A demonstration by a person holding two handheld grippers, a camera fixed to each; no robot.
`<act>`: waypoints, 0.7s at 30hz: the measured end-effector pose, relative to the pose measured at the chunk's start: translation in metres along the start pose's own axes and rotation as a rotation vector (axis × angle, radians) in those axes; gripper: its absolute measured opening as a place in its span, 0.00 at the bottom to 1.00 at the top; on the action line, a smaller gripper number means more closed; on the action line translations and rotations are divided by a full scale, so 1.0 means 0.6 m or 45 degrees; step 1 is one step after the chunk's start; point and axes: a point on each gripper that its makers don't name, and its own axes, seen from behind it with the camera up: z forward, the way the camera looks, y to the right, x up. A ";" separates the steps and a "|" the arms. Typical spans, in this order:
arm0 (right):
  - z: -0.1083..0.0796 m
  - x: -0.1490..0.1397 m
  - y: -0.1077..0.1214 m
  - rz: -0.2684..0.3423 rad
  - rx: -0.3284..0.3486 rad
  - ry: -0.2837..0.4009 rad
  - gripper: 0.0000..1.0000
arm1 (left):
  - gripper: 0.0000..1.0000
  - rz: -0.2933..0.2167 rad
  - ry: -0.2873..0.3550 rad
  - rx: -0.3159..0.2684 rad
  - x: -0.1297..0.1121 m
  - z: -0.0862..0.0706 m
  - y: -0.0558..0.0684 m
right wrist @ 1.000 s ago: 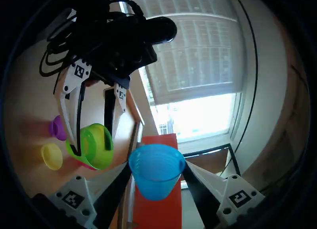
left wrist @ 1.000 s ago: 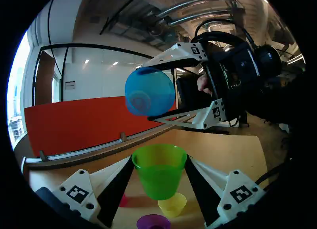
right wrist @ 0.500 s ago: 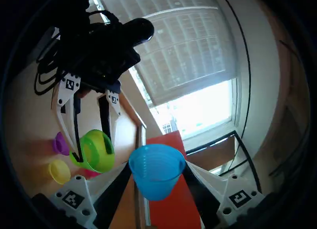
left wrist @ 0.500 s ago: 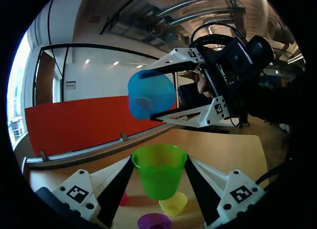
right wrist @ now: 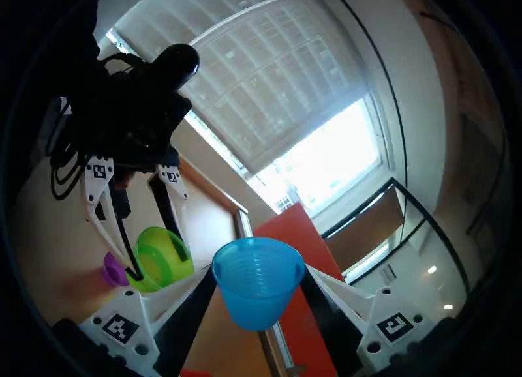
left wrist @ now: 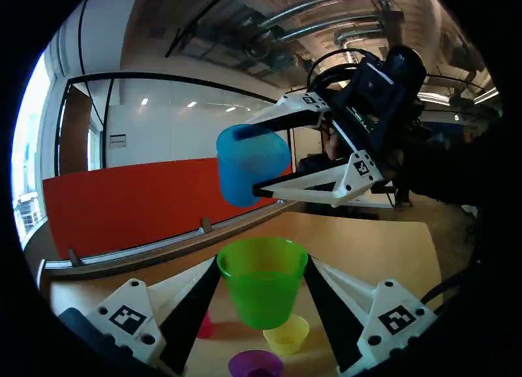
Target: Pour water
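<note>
So the setup is a wooden table (left wrist: 372, 246) with a long red partition (left wrist: 130, 201) along its far edge. A person is holding both tools up over the table.

The left gripper (left wrist: 261, 267) is clamped on a green cup (right wrist: 160, 256), one finger pressing on each side. It's upright and lifted off the table, and I'd guess that's so it can be the catcher. The right gripper (right wrist: 258, 272) squeezes a blue cup (left wrist: 250, 162) the same way, higher up and a bit beyond the green one. The rim faces up with a slight lean, which looks like pouring height, but it isn't tipped far enough to spill. I can't tell if there's actually water in either cup.

Nothing sits in the gap between the two cups, so the pour path looks open.

On the table under the green cup are three small cups close together: a yellow cup (left wrist: 285, 333), a purple cup (left wrist: 256, 364) nearest, and a pink cup (left wrist: 205, 326) peeking out behind the left finger. Any drips that miss probably land around those.
</note>
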 end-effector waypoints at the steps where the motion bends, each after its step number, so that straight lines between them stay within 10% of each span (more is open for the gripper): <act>1: -0.001 -0.001 0.000 0.016 0.000 -0.001 0.91 | 0.88 0.001 0.000 0.000 0.000 0.000 0.000; 21: -0.013 -0.020 -0.021 0.386 0.042 -0.009 0.91 | 0.88 0.007 -0.009 0.004 -0.002 -0.008 -0.001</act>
